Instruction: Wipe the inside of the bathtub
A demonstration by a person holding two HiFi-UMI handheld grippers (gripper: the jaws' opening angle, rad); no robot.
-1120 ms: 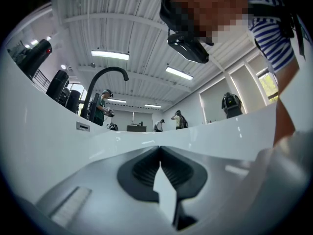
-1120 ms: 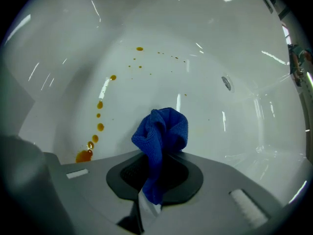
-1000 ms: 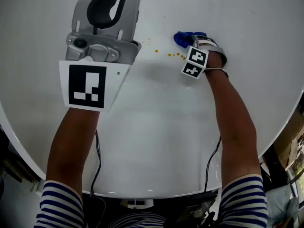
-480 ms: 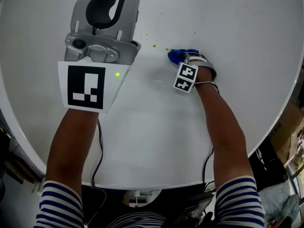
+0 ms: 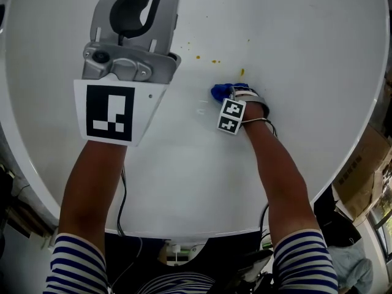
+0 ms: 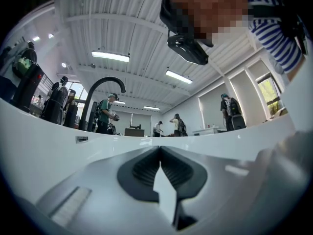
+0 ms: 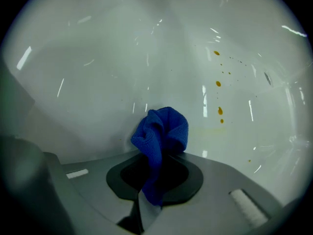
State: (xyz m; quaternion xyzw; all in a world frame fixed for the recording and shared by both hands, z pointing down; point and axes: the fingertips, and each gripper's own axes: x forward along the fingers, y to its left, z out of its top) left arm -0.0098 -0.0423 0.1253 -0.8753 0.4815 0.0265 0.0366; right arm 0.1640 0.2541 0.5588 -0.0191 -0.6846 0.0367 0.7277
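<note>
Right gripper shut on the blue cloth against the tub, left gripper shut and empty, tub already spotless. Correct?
Not spotless: orange spots dot the white tub just beyond the blue cloth, as the right gripper view shows. The rest holds: the right gripper is shut on the cloth, and the left gripper is shut and empty.

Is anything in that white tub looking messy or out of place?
Yes. A scatter of small orange-brown spots marks the white bathtub, just beyond the blue cloth clamped in the right gripper. They stand out against the otherwise clean, glossy surface. Nothing looks cracked or damaged.
</note>
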